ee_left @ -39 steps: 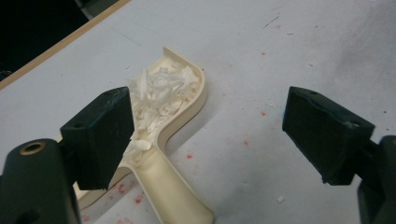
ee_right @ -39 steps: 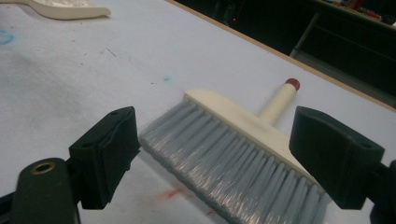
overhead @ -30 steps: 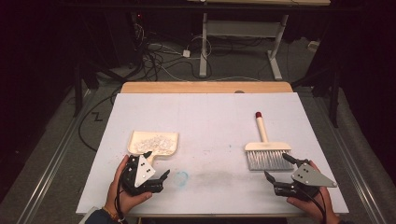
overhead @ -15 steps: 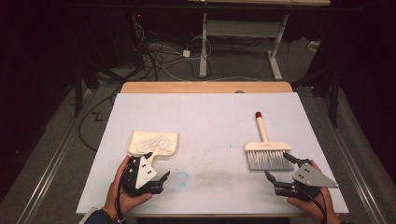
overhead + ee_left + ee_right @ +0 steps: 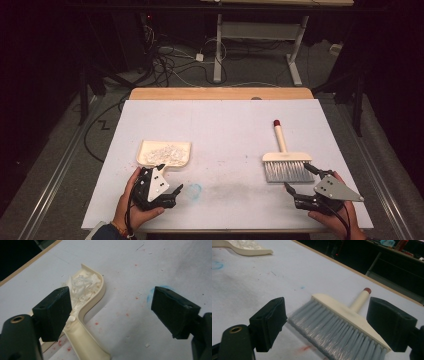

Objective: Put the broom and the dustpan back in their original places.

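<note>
Dustpan (image 5: 165,152) lies flat on the white table (image 5: 225,125), left of centre, filled with white shreds (image 5: 83,285). Left gripper (image 5: 162,186) rests just beside its handle, jaws wide, gripping nothing. Brush (image 5: 285,162) lies flat at the right, grey bristles toward the person, red-tipped handle pointing away. Right gripper (image 5: 300,180) sits at the bristles, jaws wide either side of the brush head, not closed on it.

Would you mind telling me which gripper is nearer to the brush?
Right. The right gripper sits open just behind the brush bristles; the left gripper is across the table, by the dustpan.
</note>
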Available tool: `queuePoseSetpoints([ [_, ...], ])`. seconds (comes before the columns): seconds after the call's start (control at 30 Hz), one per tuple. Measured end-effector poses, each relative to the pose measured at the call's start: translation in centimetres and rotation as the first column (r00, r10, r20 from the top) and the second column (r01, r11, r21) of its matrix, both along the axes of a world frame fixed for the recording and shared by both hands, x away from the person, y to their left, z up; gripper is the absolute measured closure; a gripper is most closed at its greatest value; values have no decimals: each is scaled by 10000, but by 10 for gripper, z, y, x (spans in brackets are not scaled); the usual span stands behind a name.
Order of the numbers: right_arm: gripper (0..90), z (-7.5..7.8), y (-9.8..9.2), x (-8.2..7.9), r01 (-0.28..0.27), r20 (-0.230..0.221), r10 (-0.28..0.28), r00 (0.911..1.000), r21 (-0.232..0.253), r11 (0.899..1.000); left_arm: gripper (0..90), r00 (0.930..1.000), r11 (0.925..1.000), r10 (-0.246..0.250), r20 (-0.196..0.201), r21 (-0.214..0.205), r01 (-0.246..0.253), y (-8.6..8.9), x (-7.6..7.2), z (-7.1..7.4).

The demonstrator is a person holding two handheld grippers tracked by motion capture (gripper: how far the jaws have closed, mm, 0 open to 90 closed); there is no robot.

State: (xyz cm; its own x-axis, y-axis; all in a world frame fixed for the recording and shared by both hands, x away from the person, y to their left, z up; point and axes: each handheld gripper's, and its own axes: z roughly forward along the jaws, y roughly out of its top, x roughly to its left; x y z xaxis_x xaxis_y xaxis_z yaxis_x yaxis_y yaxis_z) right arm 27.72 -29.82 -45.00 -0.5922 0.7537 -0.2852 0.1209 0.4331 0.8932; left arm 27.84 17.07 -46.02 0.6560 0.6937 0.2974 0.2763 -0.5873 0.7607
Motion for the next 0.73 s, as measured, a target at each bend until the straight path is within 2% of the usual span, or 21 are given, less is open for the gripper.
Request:
queuePoseSetpoints([
  [0.37,164,0,-2,-1,-15,10,15,10000,40,10000,155,10000,10000,-39,-25,83,39,-3,2,0],
  [0.73,164,0,-2,0,-35,60,36,10000,-163,9999,155,9999,9998,-41,-102,181,43,-5,4,-1],
])
